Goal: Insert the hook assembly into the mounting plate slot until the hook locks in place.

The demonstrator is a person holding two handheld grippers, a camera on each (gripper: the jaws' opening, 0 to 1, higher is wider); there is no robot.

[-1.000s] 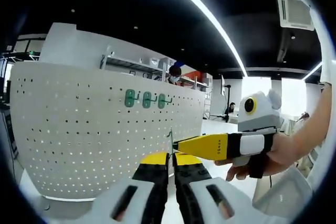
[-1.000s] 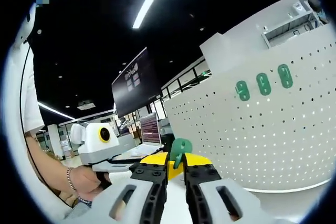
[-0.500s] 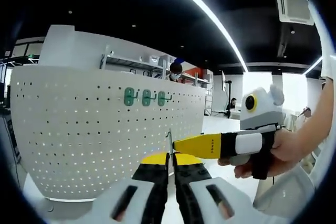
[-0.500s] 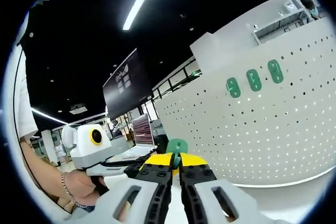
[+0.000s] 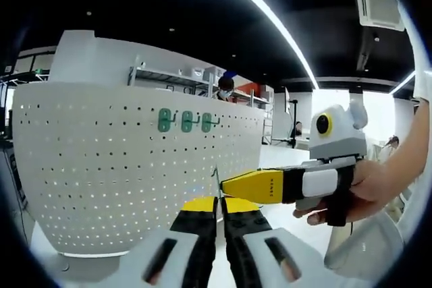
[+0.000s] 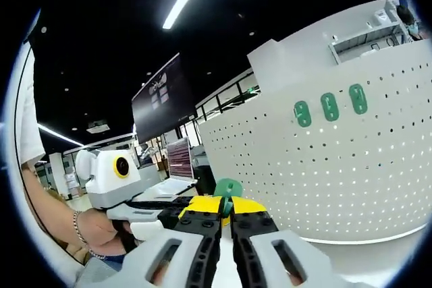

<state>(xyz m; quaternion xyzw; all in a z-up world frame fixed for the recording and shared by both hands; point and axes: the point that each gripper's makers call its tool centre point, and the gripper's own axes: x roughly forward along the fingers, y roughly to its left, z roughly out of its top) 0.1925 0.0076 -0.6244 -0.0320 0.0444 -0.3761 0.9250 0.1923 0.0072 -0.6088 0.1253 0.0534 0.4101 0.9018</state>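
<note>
My left gripper [image 5: 217,202] is shut on a thin metal hook [image 5: 216,181] that stands up between its yellow tips. My right gripper [image 5: 228,185] reaches in from the right of the left gripper view, held by a hand [image 5: 361,193], and its yellow tip touches that hook. In the right gripper view my right gripper [image 6: 225,204] is shut on a small green mounting plate [image 6: 227,187]. My left gripper's dark jaws [image 6: 162,206] meet it from the left. The white pegboard [image 5: 101,180] carries three green hook plates [image 5: 186,121], also seen as green plates [image 6: 329,106] in the right gripper view.
The pegboard [image 6: 337,180] stands upright on a white surface [image 5: 74,268], close in front of both grippers. Behind it are shelves [image 5: 169,79] and a person [image 5: 225,92]. A dark wall screen [image 6: 162,102] and desks lie to the left in the right gripper view.
The right gripper's jaws have narrowed on the green plate, which now sits lower between them. Both grippers stay together at the hook, and both views have shifted slightly.
</note>
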